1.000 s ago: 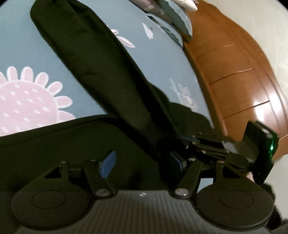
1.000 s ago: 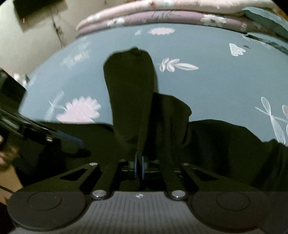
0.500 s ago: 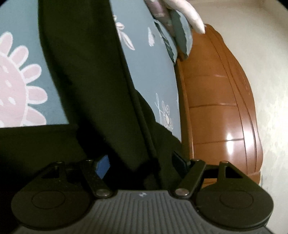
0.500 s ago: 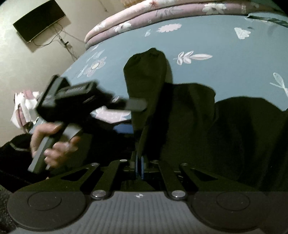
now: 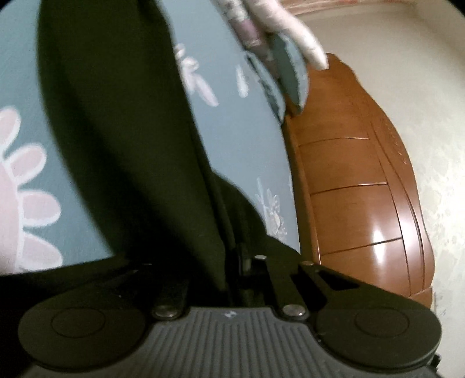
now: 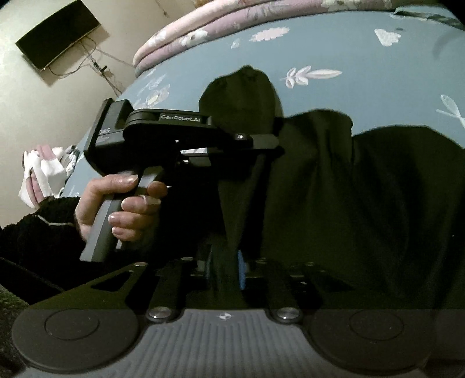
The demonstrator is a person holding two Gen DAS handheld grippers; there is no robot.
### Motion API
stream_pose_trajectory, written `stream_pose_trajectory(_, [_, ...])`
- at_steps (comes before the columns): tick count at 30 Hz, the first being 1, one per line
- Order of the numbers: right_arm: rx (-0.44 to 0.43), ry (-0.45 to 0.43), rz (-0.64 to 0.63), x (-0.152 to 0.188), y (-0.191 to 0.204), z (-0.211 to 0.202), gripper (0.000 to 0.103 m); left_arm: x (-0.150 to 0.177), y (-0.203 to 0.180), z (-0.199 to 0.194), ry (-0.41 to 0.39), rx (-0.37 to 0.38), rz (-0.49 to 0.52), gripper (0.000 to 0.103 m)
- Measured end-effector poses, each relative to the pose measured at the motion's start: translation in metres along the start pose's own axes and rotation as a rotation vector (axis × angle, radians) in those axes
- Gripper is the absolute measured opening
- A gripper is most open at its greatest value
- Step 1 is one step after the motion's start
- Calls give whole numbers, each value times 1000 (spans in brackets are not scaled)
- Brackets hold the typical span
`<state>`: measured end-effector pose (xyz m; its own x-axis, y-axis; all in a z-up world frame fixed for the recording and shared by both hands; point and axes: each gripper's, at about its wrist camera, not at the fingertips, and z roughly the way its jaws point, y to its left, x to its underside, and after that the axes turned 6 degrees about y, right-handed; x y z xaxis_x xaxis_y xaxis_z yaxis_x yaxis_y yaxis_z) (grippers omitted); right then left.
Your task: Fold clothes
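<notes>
Garment [image 6: 334, 203], black, lies on the bedspread [image 5: 247, 145], one sleeve [image 5: 116, 130] stretched away. Left gripper [image 5: 238, 261], spread wide half a second ago, now clamps that sleeve's near end; right gripper [image 6: 225, 269] stays clenched on it, so both likely can carry it over.

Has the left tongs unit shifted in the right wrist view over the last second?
Yes. The left tongs moved rightward from the frame's left edge, across the blue floral bedsheet, onto the black garment.

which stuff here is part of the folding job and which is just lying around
In the job:
black garment
left tongs, shut on it
right tongs, shut on it

Just lying about:
floral bedsheet
folded quilts
wall screen
wooden bed end
</notes>
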<state>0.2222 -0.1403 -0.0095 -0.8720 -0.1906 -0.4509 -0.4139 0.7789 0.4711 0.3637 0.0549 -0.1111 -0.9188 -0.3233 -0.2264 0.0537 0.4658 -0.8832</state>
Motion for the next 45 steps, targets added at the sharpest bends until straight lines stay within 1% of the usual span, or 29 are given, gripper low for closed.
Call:
stream_pose_trajectory(1, [0,-19,3,1,2,-5,26,0,-7,-4,-14,5,31,7])
stream_pose_trajectory(3, [3,-60,13,2,6,-15,34,-1,-24,-14,-40,15,99,6])
stream_pose_trajectory(6, [13,-115,14,7,14,-33,44,0,-54,-28,-81,26,227,6])
stream_pose_trajectory(10, [27,-175,1,11,24,-57,53,4,-96,-42,-127,49,398,6])
stream_pose_trajectory(12, [27,-200,-10,13,30,-70,59,8,-113,-49,-142,58,472,6])
stream_pose_trajectory(13, [28,-213,-18,15,32,-76,60,12,-120,-52,-143,64,502,6])
stream_pose_trajectory(15, [39,-233,-31,15,37,-86,64,21,-129,-58,-143,56,557,6])
stream_pose_trajectory(17, [54,-249,-37,16,40,-95,65,33,-136,-64,-146,43,608,6])
stream_pose_trajectory(21, [75,-276,-28,17,42,-104,65,63,-143,-75,-152,-8,717,6])
stream_pose_trajectory(23, [77,-286,-12,18,41,-105,65,79,-142,-77,-139,-37,769,6])
stream_pose_trajectory(25, [85,-293,4,18,39,-105,65,91,-138,-76,-129,-71,793,6])
stream_pose_trajectory(28, [93,-301,29,16,36,-101,65,105,-126,-73,-101,-109,779,6])
stream_pose_trajectory(32, [113,-301,67,18,31,-95,65,117,-109,-67,-69,-161,766,6])
stream_pose_trajectory(38, [140,-273,110,20,24,-82,65,131,-86,-58,-24,-232,752,7])
stream_pose_trajectory(42, [163,-248,119,21,23,-74,65,129,-81,-55,-2,-233,737,9])
stream_pose_trajectory(43, [167,-243,120,21,22,-73,65,128,-80,-55,15,-233,733,13])
stream_pose_trajectory(45, [174,-237,121,21,21,-71,68,126,-80,-55,35,-239,714,15])
